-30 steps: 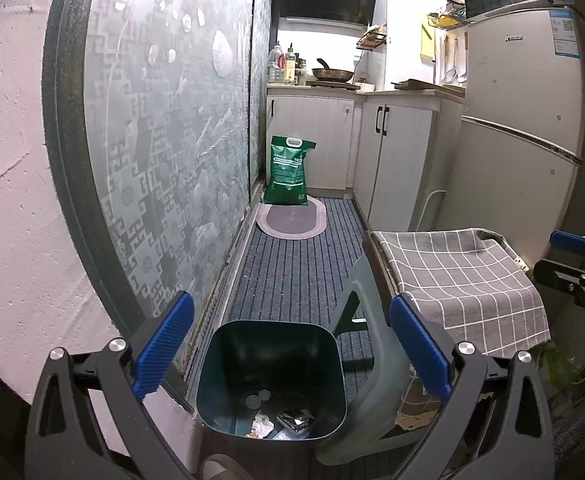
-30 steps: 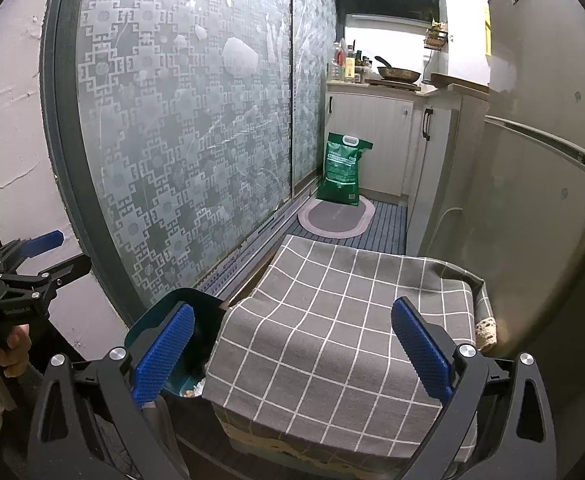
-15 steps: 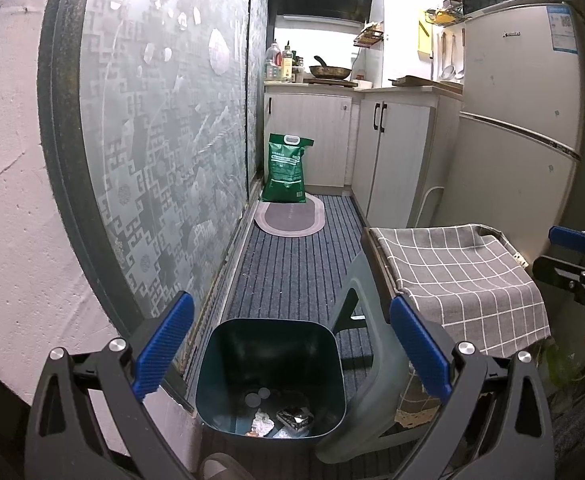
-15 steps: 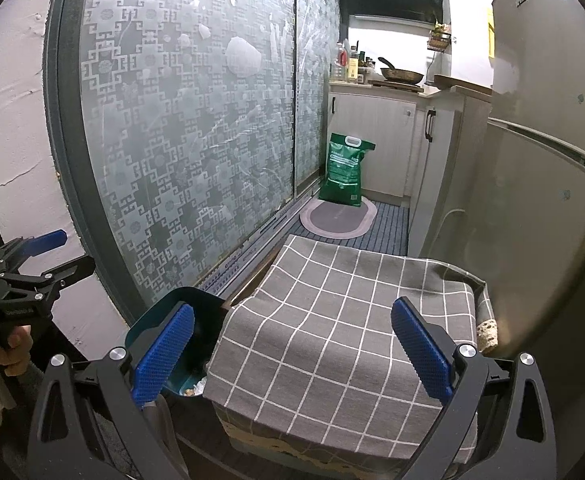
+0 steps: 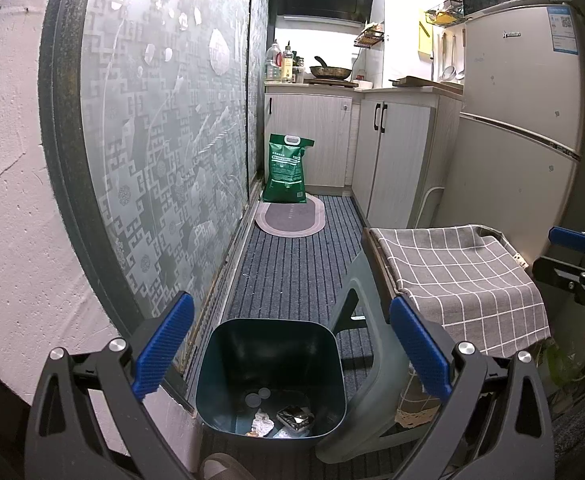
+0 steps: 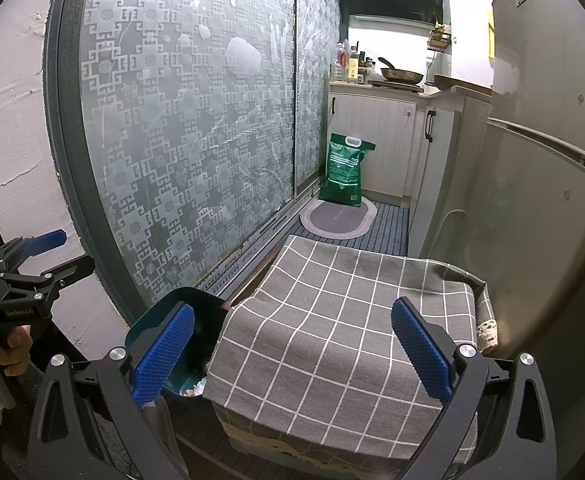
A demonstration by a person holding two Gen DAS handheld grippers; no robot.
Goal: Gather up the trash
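A dark green trash bin (image 5: 270,344) stands on the floor below my left gripper (image 5: 292,346). Inside it lie crumpled white paper (image 5: 263,426), a dark foil wrapper (image 5: 294,417) and other scraps. My left gripper is open and empty above the bin. My right gripper (image 6: 292,354) is open and empty above a low table under a grey checked cloth (image 6: 332,320). The bin's rim (image 6: 196,294) shows left of the cloth in the right wrist view. Each gripper also shows in the other's view, the right one (image 5: 572,268) and the left one (image 6: 48,256).
A grey-green plastic stool (image 5: 366,356) stands between the bin and the clothed table (image 5: 452,272). A frosted sliding door (image 5: 164,160) runs along the left. A fridge (image 5: 520,128) is on the right. A green sack (image 5: 286,170) and oval mat (image 5: 290,220) lie at the far end by cabinets (image 5: 388,152).
Both views shift only slightly; the grippers stay open and empty and nothing in the bin has moved.
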